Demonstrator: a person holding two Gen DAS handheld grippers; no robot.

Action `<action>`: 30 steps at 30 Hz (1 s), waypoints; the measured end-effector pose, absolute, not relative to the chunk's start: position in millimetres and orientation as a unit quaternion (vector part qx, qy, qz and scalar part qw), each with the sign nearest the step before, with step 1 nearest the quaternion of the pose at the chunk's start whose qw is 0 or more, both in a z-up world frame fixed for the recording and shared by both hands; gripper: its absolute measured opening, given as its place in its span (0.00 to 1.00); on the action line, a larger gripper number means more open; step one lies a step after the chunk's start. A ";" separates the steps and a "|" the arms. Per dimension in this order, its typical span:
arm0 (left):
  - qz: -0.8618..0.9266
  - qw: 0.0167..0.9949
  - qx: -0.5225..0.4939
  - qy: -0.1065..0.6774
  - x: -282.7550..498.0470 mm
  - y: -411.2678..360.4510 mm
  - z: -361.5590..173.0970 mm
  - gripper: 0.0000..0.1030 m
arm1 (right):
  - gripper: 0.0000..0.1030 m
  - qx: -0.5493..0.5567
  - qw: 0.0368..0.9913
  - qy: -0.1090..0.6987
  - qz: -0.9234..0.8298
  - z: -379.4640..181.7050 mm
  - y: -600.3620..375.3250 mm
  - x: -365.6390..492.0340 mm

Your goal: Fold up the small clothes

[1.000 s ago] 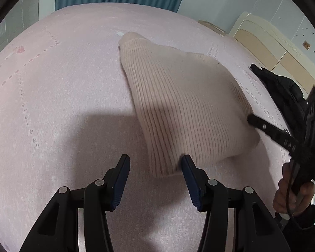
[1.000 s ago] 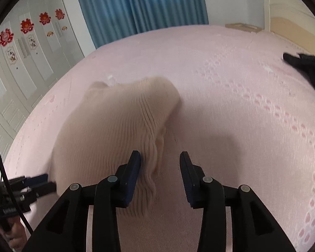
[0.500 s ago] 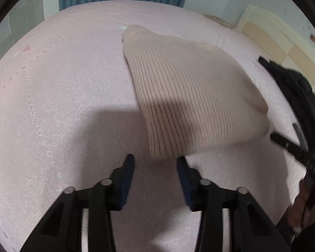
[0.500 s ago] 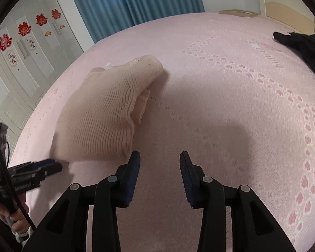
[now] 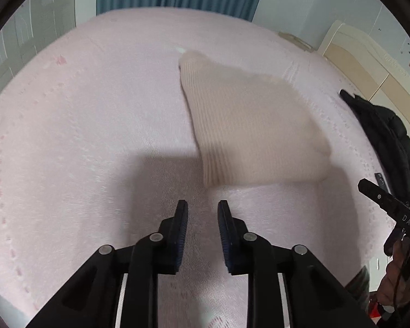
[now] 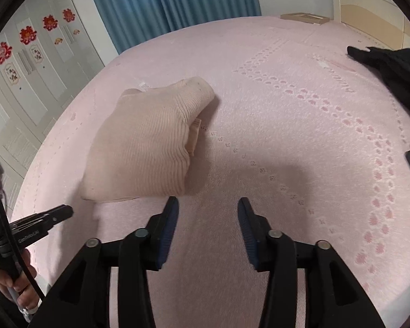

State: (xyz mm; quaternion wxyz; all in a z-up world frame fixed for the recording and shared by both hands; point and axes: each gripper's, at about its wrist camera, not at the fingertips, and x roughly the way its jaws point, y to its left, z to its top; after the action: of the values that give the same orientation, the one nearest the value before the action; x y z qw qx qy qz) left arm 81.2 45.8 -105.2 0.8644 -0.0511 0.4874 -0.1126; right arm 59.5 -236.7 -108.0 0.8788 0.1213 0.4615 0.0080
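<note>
Visibly both apart and empty, left gripper [image 5: 202, 209], right gripper [image 6: 207, 205] marked "DAS", folded beige sweater [image 6: 145, 142]

This is a bedroom in a home. A wide bed covered by a pale pink bedspread [image 6: 287, 142] with darker pink stitched motifs fills both views. Behind it hang long blue pleated curtains [image 6: 172, 0], and beside them stand white panelled wardrobe doors [image 6: 27, 63] decorated with red paper flower cutouts [image 6: 28, 35]. A cream and beige padded headboard [image 5: 369, 63] rises at the far right of the bed. Clothing lies on the bedspread: a folded beige ribbed knit garment [image 6: 145, 142] and a black puffy jacket [image 5: 385, 136].
</note>
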 end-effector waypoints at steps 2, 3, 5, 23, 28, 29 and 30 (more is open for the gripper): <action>-0.109 0.870 -0.053 0.478 72.9 46.0 -89.0 0.34 | 0.55 0.117 0.881 0.458 0.004 -93.4 -234.0 53.7; -0.108 0.873 -0.055 0.472 67.2 46.6 -81.0 0.38 | 0.60 0.114 0.883 0.456 0.005 -83.4 -232.5 50.4; -0.113 0.882 -0.052 0.454 56.3 44.4 -62.4 0.58 | 0.64 0.108 0.887 0.449 0.007 -65.2 -227.8 42.8; -0.053 0.915 -0.026 0.399 -6.5 30.4 28.4 0.75 | 0.99 0.041 0.922 0.384 0.002 40.6 -201.5 -28.7; -0.047 0.920 -0.010 0.390 -18.8 24.5 40.7 0.77 | 0.99 0.043 0.922 0.385 -0.007 47.2 -205.0 -39.0; -0.046 0.920 -0.011 0.388 -20.0 24.9 41.7 0.77 | 0.99 0.044 0.922 0.386 -0.006 48.4 -204.2 -40.1; -0.045 0.921 -0.010 0.387 -21.3 24.7 43.6 0.77 | 0.99 0.044 0.921 0.387 -0.005 49.1 -204.7 -40.9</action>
State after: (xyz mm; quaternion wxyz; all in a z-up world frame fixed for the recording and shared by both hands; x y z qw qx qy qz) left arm -21.3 24.7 43.6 0.9210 -0.0105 0.3869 -0.0445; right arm -40.9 -204.7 49.1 0.9211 0.0443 0.3867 -0.0050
